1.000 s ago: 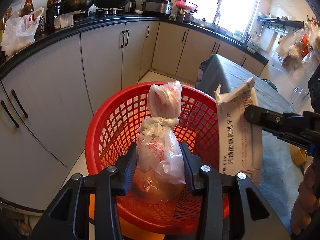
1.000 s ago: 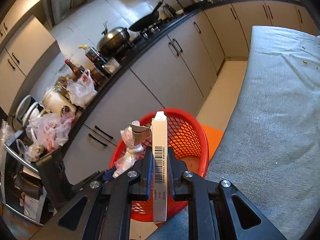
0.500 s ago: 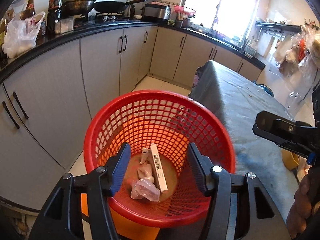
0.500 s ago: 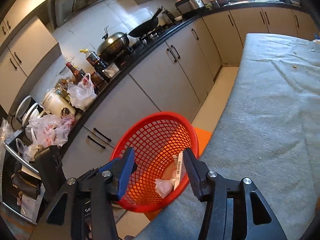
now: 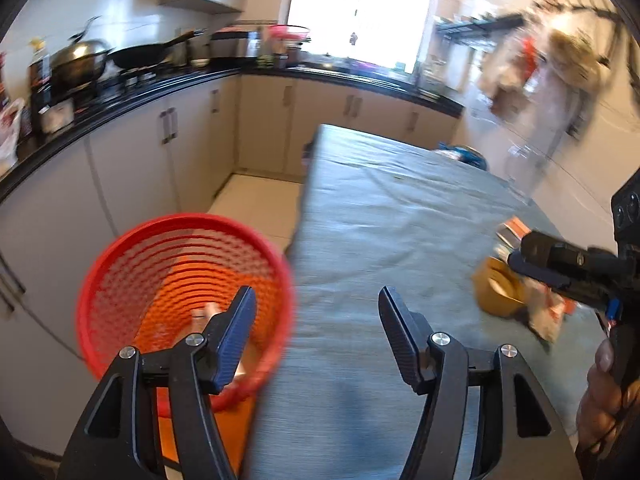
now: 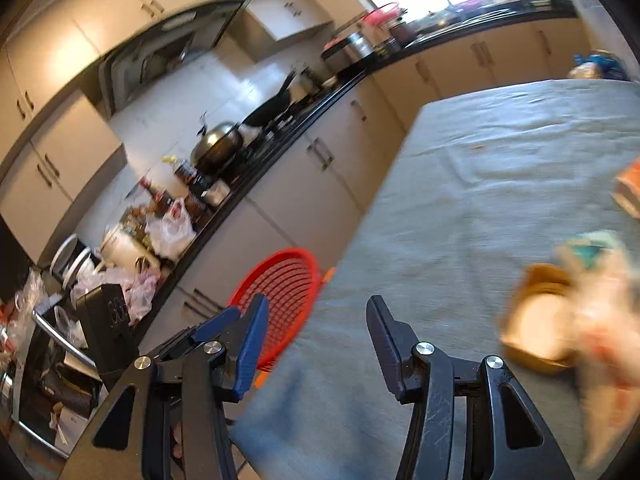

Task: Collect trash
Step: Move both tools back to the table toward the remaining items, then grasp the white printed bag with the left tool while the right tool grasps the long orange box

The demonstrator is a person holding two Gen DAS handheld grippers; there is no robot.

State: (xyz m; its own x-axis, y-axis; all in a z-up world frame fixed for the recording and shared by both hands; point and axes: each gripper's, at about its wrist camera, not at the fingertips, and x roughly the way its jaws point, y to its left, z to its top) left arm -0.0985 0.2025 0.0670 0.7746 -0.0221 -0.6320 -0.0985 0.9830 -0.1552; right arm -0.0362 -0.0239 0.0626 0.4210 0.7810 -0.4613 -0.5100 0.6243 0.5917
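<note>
A red mesh basket [image 5: 120, 256] stands beside the table and holds dropped trash [image 5: 202, 314]; it also shows in the right wrist view [image 6: 288, 276]. My left gripper [image 5: 314, 316] is open and empty over the table edge. My right gripper [image 6: 314, 320] is open and empty; in the left wrist view it shows at the right [image 5: 560, 268]. More trash lies on the table: a yellow tape-like ring [image 5: 496, 292] [image 6: 536, 328], a crumpled plastic wrapper [image 5: 544, 316] [image 6: 600, 320] and an orange packet [image 5: 514, 226].
The table has a grey cloth [image 5: 380, 208]. Kitchen cabinets and a black counter [image 5: 160, 88] with pans and bottles run along the left and back. Plastic bags [image 6: 168, 232] clutter the counter. An orange stool [image 5: 172, 436] shows under the basket.
Both grippers let go of their trash, the tied bag and the box, into the basket, opened, and swung right toward the table. The view is now motion-blurred.
</note>
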